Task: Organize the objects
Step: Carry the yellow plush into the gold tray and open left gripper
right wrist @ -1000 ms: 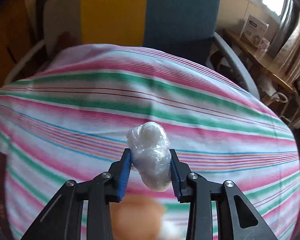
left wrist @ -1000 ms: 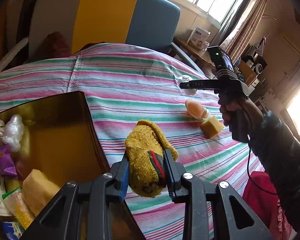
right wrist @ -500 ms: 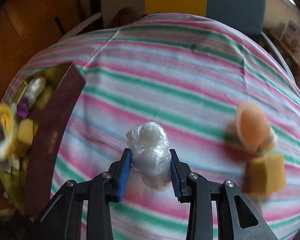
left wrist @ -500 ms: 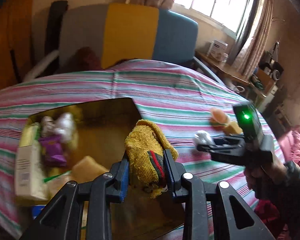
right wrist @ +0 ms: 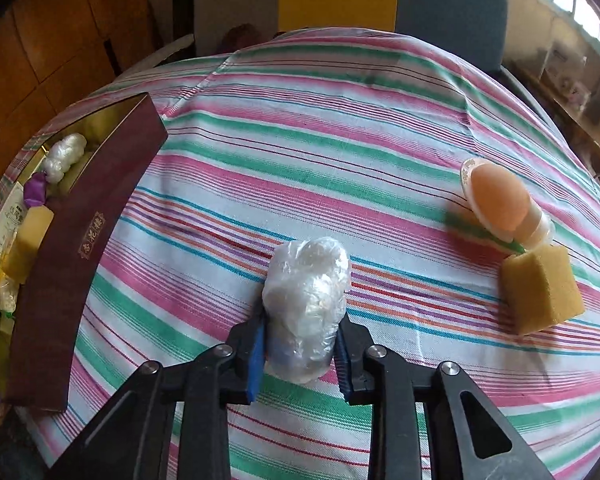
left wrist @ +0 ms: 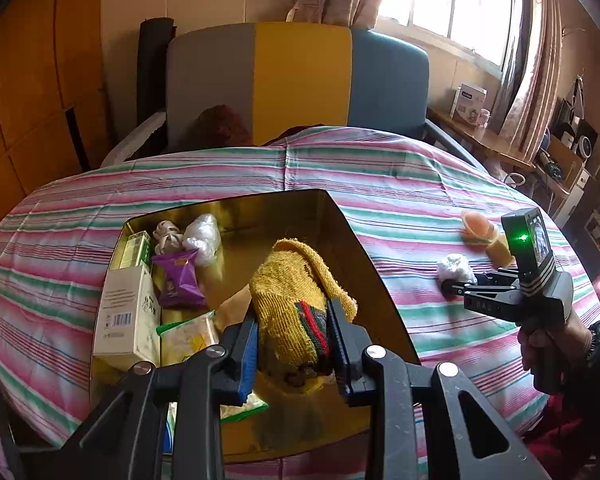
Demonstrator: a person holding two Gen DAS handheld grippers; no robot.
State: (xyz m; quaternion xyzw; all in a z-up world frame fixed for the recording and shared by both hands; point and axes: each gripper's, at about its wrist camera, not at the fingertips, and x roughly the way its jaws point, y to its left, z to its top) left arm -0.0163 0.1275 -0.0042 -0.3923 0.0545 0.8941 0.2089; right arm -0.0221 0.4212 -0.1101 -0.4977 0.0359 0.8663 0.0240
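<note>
My left gripper (left wrist: 292,320) is shut on a yellow knitted sock (left wrist: 292,276) with a red and green band. It hangs above the open gold-lined box (left wrist: 228,205) on the striped cloth. My right gripper (right wrist: 302,332) has its jaws closing on a crumpled clear plastic wad (right wrist: 306,292), and the pads press its sides. It is low over the cloth, right of the box's maroon wall (right wrist: 80,240). From the left wrist view the right gripper (left wrist: 452,284) and its wad (left wrist: 454,266) sit right of the box.
The box holds a white carton (left wrist: 126,312), a purple packet (left wrist: 178,276), another plastic wad (left wrist: 202,236) and snack bags. A yellow sponge block (right wrist: 540,292) and an orange-topped jar (right wrist: 498,200) lie at the right. A chair (left wrist: 300,80) stands behind the table.
My left gripper carried the sock leftwards from the bare cloth to over the box. The right gripper swung with the wad from the far cloth towards the box and came lower.
</note>
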